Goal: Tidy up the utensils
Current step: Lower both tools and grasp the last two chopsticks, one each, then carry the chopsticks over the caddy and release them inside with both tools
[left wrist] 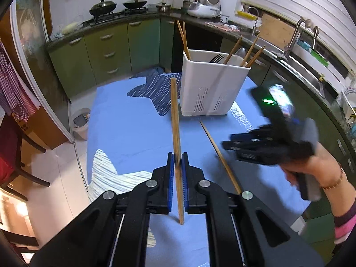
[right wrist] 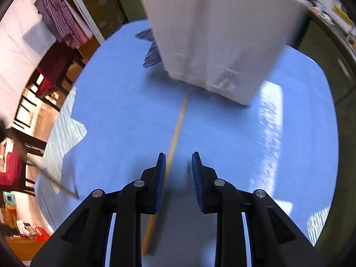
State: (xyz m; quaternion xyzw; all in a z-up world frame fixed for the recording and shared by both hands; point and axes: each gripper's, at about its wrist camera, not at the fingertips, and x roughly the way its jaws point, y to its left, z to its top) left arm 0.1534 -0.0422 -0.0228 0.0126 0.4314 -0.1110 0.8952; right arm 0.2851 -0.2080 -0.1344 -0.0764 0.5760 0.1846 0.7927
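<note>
My left gripper point(left wrist: 177, 159) is shut on a wooden chopstick point(left wrist: 174, 111) and holds it above the blue tablecloth, pointing toward the white utensil holder point(left wrist: 211, 89). The holder contains several chopsticks, a fork and a spoon. A second chopstick point(left wrist: 219, 158) lies flat on the cloth in front of the holder. My right gripper point(right wrist: 178, 162) is open just above this lying chopstick point(right wrist: 176, 131), with the stick running under the left finger point(right wrist: 160, 178). The right gripper also shows blurred in the left wrist view point(left wrist: 231, 141). The holder point(right wrist: 222, 33) stands close ahead in the right wrist view.
The table point(left wrist: 124, 115) has a blue cloth with dark and light star patches. Green kitchen cabinets point(left wrist: 106, 51), a stove with pans and a sink point(left wrist: 298, 51) ring the back. Dark wooden chairs point(right wrist: 40, 89) stand at the left. A small bin point(left wrist: 81, 122) sits on the floor.
</note>
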